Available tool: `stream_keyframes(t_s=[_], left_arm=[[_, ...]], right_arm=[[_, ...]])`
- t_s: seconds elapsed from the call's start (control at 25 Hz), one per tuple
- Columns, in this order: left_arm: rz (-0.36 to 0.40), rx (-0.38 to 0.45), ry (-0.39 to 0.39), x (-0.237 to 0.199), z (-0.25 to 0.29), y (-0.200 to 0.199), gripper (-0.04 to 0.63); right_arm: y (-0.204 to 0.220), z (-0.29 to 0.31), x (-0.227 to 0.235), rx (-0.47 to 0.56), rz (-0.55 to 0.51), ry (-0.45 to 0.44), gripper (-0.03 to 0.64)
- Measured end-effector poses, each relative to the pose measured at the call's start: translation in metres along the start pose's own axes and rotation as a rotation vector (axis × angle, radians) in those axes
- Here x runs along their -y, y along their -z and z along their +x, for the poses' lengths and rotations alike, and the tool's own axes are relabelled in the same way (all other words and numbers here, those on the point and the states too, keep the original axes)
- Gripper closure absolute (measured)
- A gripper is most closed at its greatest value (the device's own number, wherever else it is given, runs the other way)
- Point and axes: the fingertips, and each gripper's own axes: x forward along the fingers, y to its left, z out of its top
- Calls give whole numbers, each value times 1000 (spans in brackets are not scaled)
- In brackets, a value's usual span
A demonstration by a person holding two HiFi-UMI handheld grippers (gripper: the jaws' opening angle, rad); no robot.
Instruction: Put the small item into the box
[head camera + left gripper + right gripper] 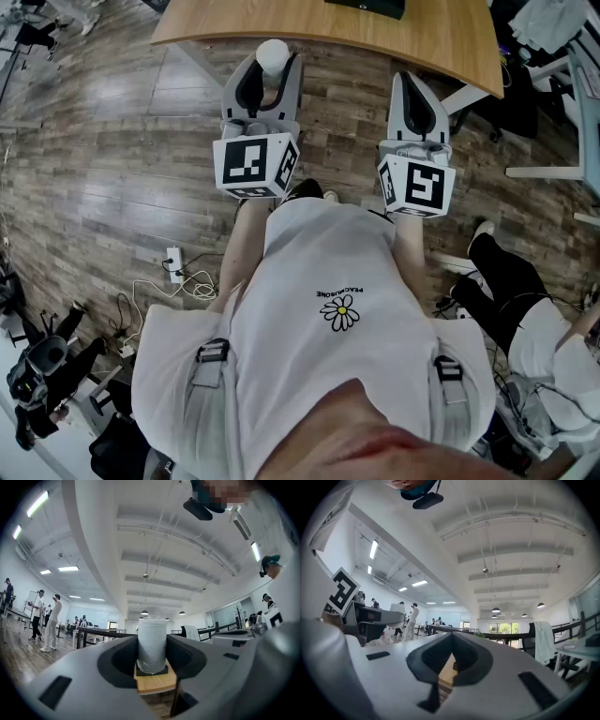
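The small white item (152,644) is held upright between the jaws of the left gripper (270,70), which are closed on its sides. It is kept just in front of the edge of the wooden table (375,33). The jaws of the right gripper (412,84) are brought together at the tips, and nothing is seen between them.

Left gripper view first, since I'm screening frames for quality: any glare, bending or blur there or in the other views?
Left gripper view: strong fisheye, dark corners, ceiling lamp blown out, white roll sharp. Right gripper view: same curving, sharp enough. Head view: floor planks bow, with pale sheen.
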Motion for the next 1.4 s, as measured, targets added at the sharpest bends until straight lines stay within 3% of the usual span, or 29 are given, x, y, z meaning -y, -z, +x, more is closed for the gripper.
stream_keyframes(t_s=[0.24, 0.52, 0.96, 1.08, 1.4], left_arm=[[10, -2, 9, 5, 7, -2, 413], [17, -24, 17, 3, 14, 5, 413], [15, -16, 4, -17, 15, 10, 413], [49, -17, 40, -20, 39, 16, 413], [11, -19, 150, -31, 148, 40, 413]], right_arm=[[0, 2, 3, -13, -13, -14, 612], [-1, 5, -1, 11, 126, -73, 611], [17, 16, -11, -17, 155, -80, 611], [23, 31, -6, -14, 149, -62, 611], [56, 113, 28, -59, 161, -8, 611]])
